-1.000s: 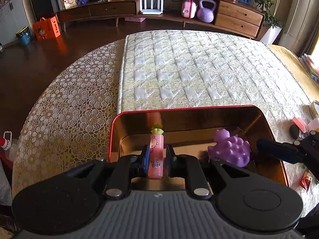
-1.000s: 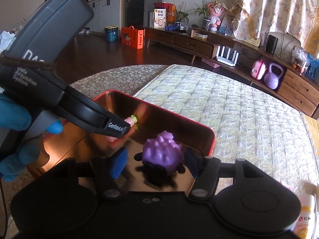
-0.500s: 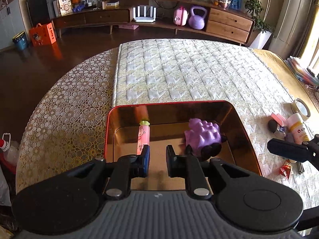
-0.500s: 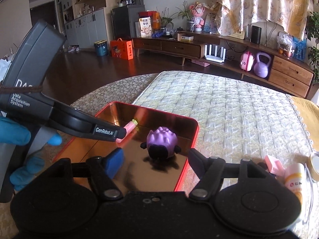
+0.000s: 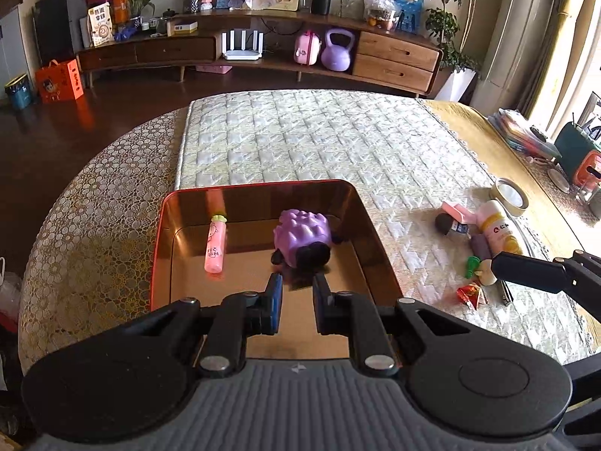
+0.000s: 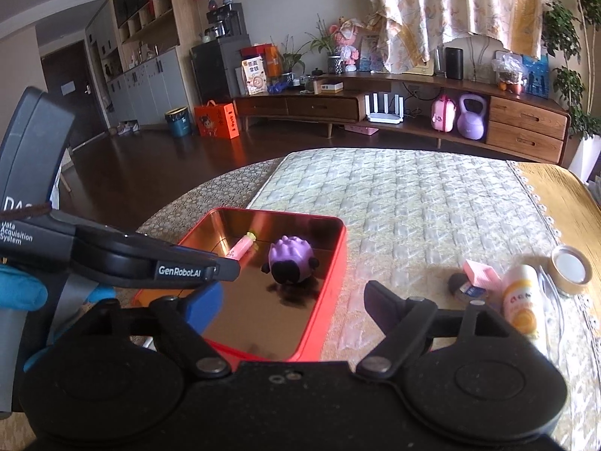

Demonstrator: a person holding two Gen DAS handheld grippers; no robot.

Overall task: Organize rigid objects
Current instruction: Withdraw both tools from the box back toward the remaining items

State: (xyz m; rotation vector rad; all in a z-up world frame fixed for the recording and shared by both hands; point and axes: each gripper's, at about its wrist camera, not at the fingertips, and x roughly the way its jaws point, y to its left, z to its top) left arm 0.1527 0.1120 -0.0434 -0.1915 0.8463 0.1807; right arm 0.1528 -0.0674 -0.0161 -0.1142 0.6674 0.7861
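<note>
Quilted table (image 5: 319,143) is bearing the red tin (image 5: 375,233) holding pink tube (image 5: 216,244) and purple toy (image 5: 302,233); left gripper (image 5: 296,293) is hovering nearly closed and empty, right gripper (image 6: 293,300) has just been opening wide, empty.

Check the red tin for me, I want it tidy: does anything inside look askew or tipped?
Mostly fine. In the red tin, the pink bottle lies flat on its side rather than upright, and the purple sheep toy sits apart from it. Nothing looks spilled or damaged.

open quilted mat (image 5: 319,143) beyond the tin (image 5: 375,233); clutter (image 5: 484,233) rightward
</note>
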